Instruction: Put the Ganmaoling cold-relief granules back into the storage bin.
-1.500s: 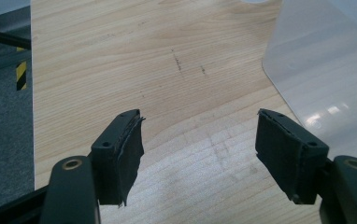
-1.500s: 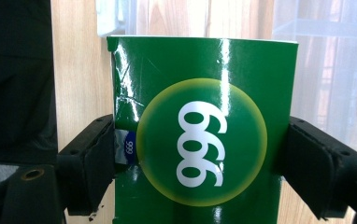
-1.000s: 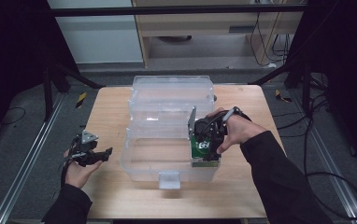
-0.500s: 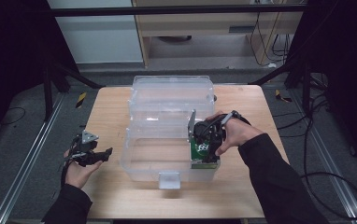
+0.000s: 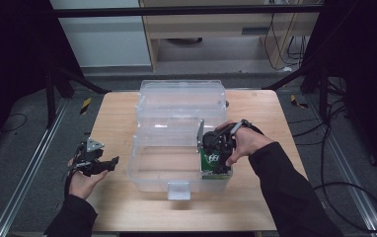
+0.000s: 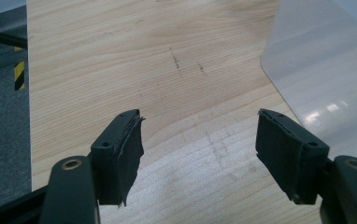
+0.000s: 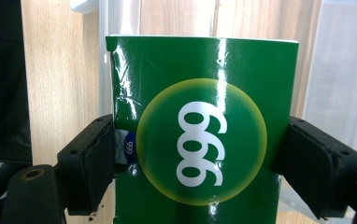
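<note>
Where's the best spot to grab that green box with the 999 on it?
Grab the green box across its two narrow side edges, coming in at its flat printed face. That probably works best: the sides are straight and parallel, and the right gripper already clamps it there, inside the clear bin.

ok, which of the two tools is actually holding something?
The right tool: its jaws clamp a glossy green box at the clear plastic bin. The left tool is open over bare wooden table.

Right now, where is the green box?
In the high view, the green box sits at the clear bin's right end, clamped in the right gripper.
</note>
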`<state>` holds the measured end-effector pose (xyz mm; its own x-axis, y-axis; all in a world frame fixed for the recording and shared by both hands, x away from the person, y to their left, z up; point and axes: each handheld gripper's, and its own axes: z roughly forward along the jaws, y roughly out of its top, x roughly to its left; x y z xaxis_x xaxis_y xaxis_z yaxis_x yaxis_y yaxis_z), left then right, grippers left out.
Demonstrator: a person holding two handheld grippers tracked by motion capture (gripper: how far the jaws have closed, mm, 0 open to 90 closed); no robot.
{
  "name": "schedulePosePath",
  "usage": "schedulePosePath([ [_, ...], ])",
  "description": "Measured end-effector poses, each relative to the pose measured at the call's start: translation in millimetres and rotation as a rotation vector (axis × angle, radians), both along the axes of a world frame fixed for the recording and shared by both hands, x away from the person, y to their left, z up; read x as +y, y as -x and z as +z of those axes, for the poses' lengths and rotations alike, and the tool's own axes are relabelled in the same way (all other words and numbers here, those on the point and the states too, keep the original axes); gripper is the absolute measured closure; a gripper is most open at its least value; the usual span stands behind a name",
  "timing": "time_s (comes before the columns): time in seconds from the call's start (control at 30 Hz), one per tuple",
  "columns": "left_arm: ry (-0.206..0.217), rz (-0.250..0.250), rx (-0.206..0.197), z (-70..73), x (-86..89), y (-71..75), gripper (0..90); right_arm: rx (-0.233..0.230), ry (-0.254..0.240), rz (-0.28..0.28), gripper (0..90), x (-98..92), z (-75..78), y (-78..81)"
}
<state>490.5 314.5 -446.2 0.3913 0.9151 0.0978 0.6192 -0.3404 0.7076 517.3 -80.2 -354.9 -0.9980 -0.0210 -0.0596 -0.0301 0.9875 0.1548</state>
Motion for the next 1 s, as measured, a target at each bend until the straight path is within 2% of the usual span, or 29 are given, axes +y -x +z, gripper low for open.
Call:
schedulePosePath([
  [0.07,0.000,0.001,0.000,0.0,0.1,0.0,30.8,0.002,0.001,-0.003,17.7,-0.2,-2.1,-0.4],
  [0.17,-0.001,0.000,0.001,-0.1,0.1,0.1,30.8,0.017,-0.028,-0.025,17.7,-3.1,-9.1,-1.2],
  [0.23,0.000,0.000,0.002,-0.3,-0.1,-0.2,30.8,0.020,-0.036,-0.015,17.7,-5.2,-12.1,-0.3],
  [0.6,-0.001,-0.001,0.004,-0.5,-0.8,0.1,30.8,0.025,-0.039,-0.017,16.7,-5.2,-18.7,-1.2],
  [0.9,-0.001,-0.002,0.004,-0.5,-1.0,0.1,30.7,0.021,-0.034,-0.036,15.8,-4.9,-19.2,0.0],
  [1.0,-0.003,-0.002,0.006,-0.8,-0.8,-0.2,30.7,0.026,-0.037,-0.065,14.8,-5.7,-16.0,-0.2],
])
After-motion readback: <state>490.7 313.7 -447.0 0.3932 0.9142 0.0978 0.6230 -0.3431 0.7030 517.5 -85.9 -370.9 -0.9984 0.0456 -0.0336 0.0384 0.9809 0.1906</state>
